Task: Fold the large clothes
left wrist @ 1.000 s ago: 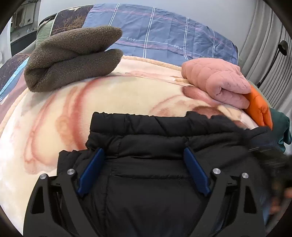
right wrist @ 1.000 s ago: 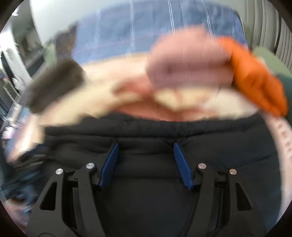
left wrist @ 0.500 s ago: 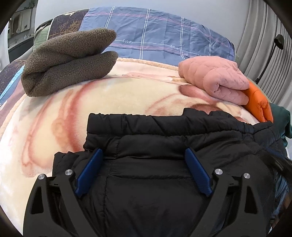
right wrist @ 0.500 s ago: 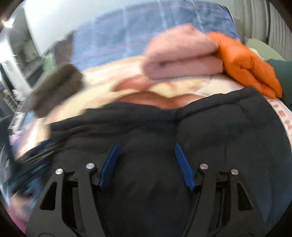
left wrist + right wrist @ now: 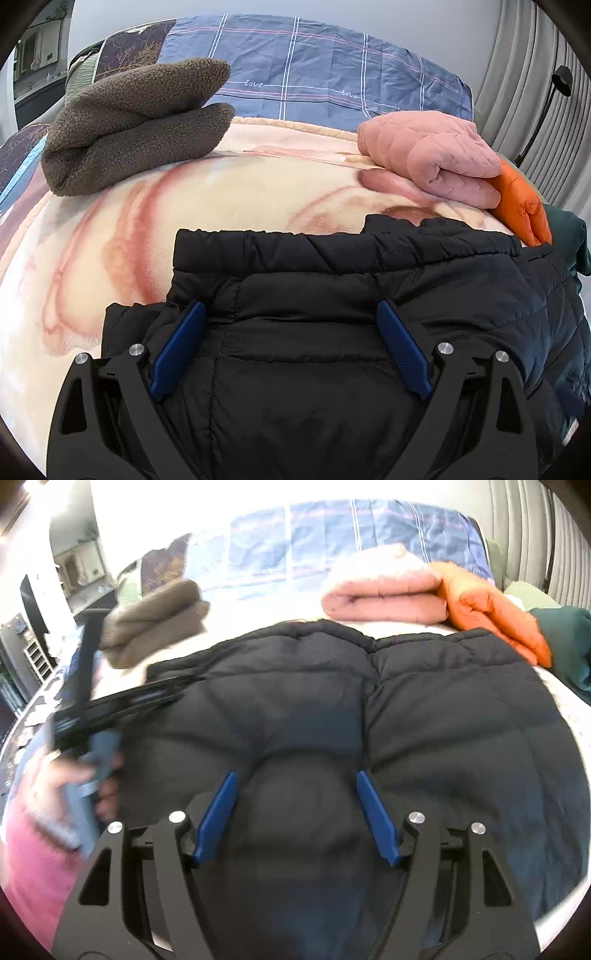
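A black puffer jacket [image 5: 332, 288] lies on a cream and pink blanket [image 5: 221, 199], its elastic hem toward the far side. My left gripper [image 5: 291, 314] stands wide open over the jacket's near part, blue pads [image 5: 177, 347] resting on the fabric without pinching it. In the right wrist view the jacket [image 5: 443, 709] spreads wide, and a puffy bulge of it sits between the pads of my right gripper [image 5: 295, 786]. Creases radiate from that grip while the jaws are opening. The left gripper [image 5: 110, 701] and the hand holding it [image 5: 70, 779] show blurred at the left.
A folded brown fleece [image 5: 133, 125] lies at the far left of the bed. At the far right lie a folded pink quilted garment [image 5: 432, 158], an orange one [image 5: 521, 206] and a dark green one [image 5: 565, 646]. A blue checked sheet [image 5: 332, 74] covers the bed's head.
The right gripper has pulled back toward the near side with jacket fabric, so more of the jacket now spreads in its view. The left gripper has stayed where it was.
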